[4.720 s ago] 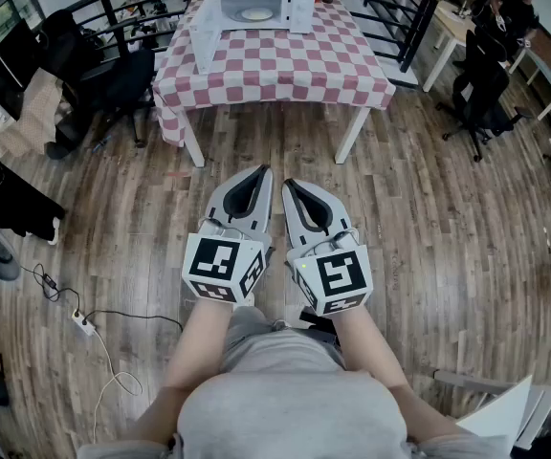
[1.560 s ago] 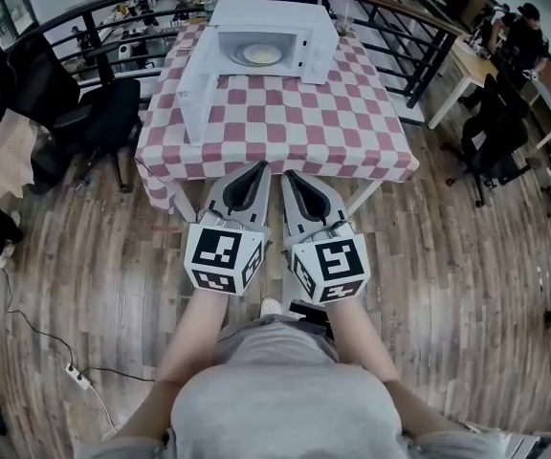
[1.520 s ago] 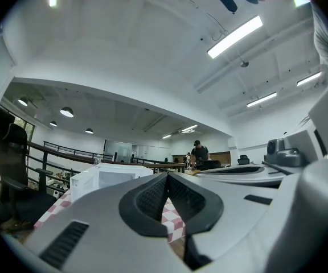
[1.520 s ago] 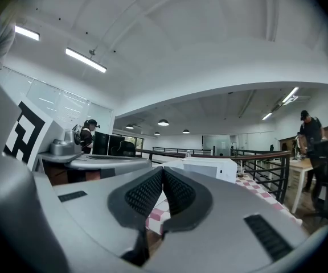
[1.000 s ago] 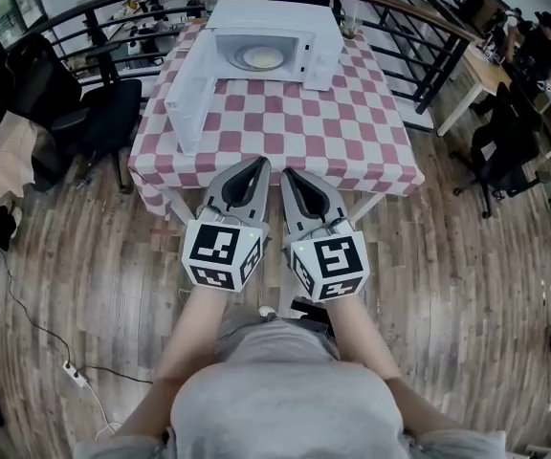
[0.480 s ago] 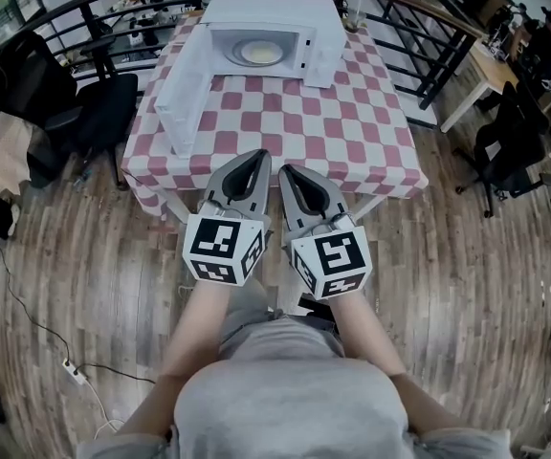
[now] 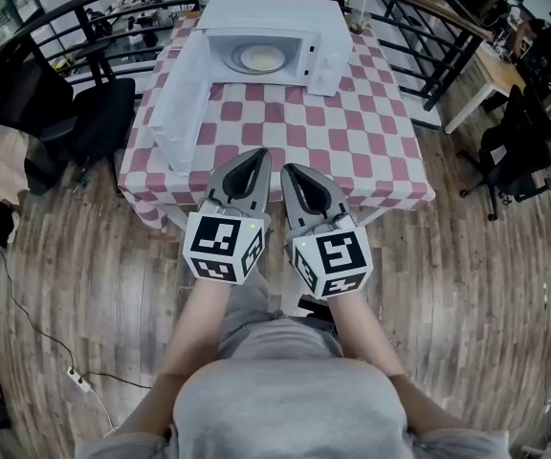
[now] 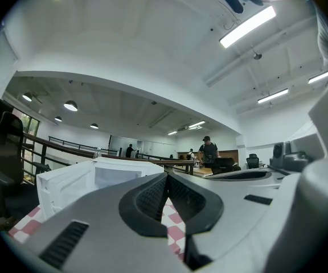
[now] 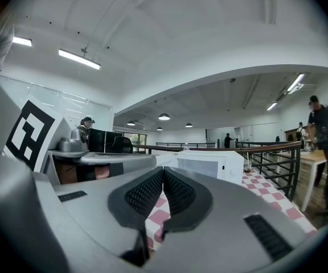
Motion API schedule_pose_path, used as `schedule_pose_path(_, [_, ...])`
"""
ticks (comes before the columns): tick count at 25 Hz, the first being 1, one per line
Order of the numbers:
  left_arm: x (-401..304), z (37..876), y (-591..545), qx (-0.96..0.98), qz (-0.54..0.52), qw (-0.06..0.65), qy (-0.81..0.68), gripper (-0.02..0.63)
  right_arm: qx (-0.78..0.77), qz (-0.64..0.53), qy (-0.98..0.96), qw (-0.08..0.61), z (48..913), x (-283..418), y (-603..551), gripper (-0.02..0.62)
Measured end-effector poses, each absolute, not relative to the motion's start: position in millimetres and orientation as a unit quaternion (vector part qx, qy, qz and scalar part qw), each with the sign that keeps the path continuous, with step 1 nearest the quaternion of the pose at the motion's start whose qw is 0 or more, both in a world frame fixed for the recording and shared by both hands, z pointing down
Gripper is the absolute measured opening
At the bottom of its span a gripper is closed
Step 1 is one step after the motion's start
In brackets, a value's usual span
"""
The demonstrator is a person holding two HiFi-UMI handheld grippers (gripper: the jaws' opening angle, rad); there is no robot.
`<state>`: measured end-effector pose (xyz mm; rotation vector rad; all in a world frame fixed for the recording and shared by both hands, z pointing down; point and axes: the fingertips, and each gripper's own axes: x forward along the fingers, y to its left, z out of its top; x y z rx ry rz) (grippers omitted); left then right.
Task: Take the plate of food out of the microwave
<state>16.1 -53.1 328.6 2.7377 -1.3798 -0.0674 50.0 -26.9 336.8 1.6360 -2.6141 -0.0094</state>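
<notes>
A white microwave [image 7: 268,19] stands at the far end of the table with a red-and-white checked cloth [image 7: 352,151]. Its door [image 7: 182,98] hangs wide open to the left. Inside, a pale plate of food [image 7: 261,58] lies on the turntable. My left gripper [image 7: 259,153] and right gripper [image 7: 288,168] are side by side over the table's near edge, both shut and empty, well short of the microwave. The left gripper view has the microwave [image 8: 98,178] past the shut left gripper [image 8: 167,176]. In the right gripper view, the microwave [image 9: 209,164] stands beyond the shut right gripper [image 9: 163,170].
Black office chairs [image 7: 103,113] stand left of the table, and a dark railing [image 7: 429,22] runs behind and to its right. A glass [image 7: 357,15] stands by the microwave. More chairs [image 7: 524,132] and a seated person [image 7: 548,41] are at the far right. A power strip [image 7: 75,376] lies on the wood floor.
The table and microwave have drawn nearer and lower in the head view; the grippers now overlap the table's near edge. Both stayed shut and side by side.
</notes>
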Motion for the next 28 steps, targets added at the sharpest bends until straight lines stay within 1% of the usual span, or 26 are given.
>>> schedule_pose_path(21, [13.8,342.5,-193.1,0.894,-0.014,0.071,-0.441,0.003,0.544,0.012,-0.838,0.024,338.8,51.5,-164.6,0.026])
schedule_pose_path(28, [6.7,346.1,-237.0,0.896,-0.010,0.077,-0.437,0.003,0.549,0.023,-0.835,0.031,346.0,44.9,-209.1,0.026])
